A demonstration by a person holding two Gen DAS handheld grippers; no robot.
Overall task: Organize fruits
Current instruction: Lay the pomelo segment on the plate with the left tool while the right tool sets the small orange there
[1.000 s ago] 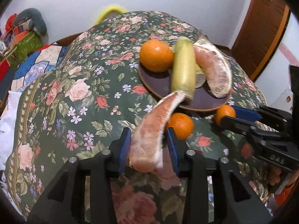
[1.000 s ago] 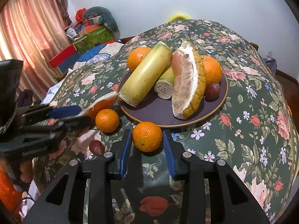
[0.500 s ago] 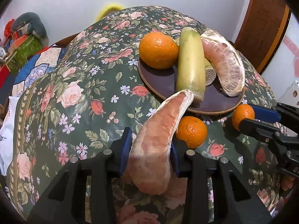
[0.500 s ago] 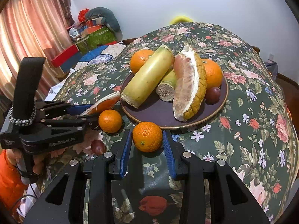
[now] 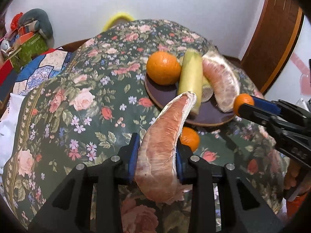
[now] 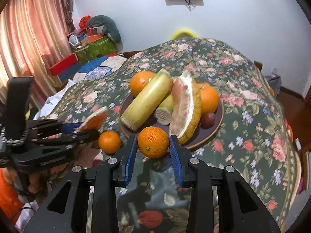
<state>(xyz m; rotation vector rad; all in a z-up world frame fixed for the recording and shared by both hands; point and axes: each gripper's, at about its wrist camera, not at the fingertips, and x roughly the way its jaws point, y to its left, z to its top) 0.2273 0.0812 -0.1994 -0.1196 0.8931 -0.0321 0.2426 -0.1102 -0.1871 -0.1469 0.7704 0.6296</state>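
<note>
My left gripper (image 5: 156, 155) is shut on a pink pomelo wedge (image 5: 165, 141) and holds it above the floral tablecloth, its tip near the brown plate (image 5: 210, 114). My right gripper (image 6: 152, 153) is shut on a small orange (image 6: 153, 142), lifted at the plate's (image 6: 215, 130) near rim. The plate holds an orange (image 5: 163, 68), two sugarcane pieces (image 6: 147, 101), a pomelo wedge (image 6: 186, 106), a second orange (image 6: 209, 99) and a dark round fruit (image 6: 208, 119). Another small orange (image 6: 109, 142) lies on the cloth beside the plate.
The round table has a dark floral cloth (image 6: 243, 116). A bed with boxes and a pillow (image 6: 97, 44) stands at the left, curtains (image 6: 29, 38) beyond. A wooden door (image 5: 272, 38) is at the right. A yellow chair back (image 6: 182, 33) shows behind the table.
Both grippers rose from the cloth. My right gripper closed on the small orange and lifted it toward the plate. My left gripper carried the pomelo wedge up and toward the plate.
</note>
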